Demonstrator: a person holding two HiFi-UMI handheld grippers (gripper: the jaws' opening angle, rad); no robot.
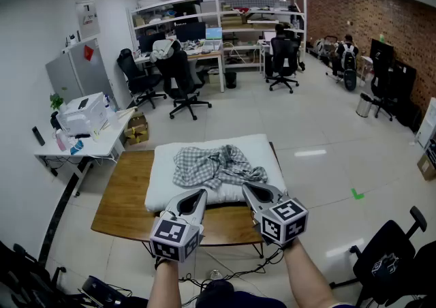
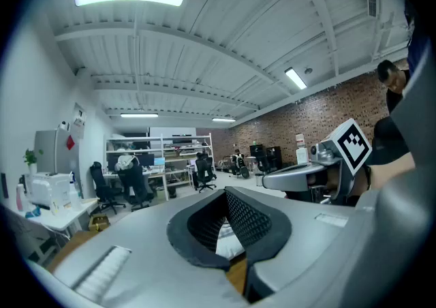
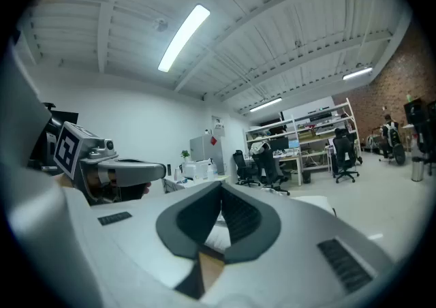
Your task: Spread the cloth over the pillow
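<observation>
Wooden desk (image 1: 122, 206) carries a white pillow (image 1: 162, 178). Bare wood shows left of the pillow and along its near edge.

Cloth (image 1: 214, 165), grey-and-white check, lies crumpled in a heap on top of the pillow, around its middle and towards its right side. It is bunched, not flat. The pillow's left part and far margin are uncovered.

Left gripper (image 1: 196, 195) is at the pillow's near edge, left of the heap, tip pointing at the pillow. Its fingers (image 2: 255, 221) are closed tip to tip with nothing between them. Only white pillow and a strip of wood show through the gap behind the tips.

Right gripper (image 1: 249, 188) is at the pillow's near edge, on the right, tip close to the near fringe of the cloth. Contact with the fabric cannot be told. Its fingers (image 3: 240, 218) are also pressed together and empty.

The two grippers sit side by side, apart from each other, each carrying its marker cube towards the person.

White side desk (image 1: 82, 146) with a printer stands well left of the pillow. Office chairs (image 1: 184, 85) and shelving (image 1: 225, 13) are far beyond it.
</observation>
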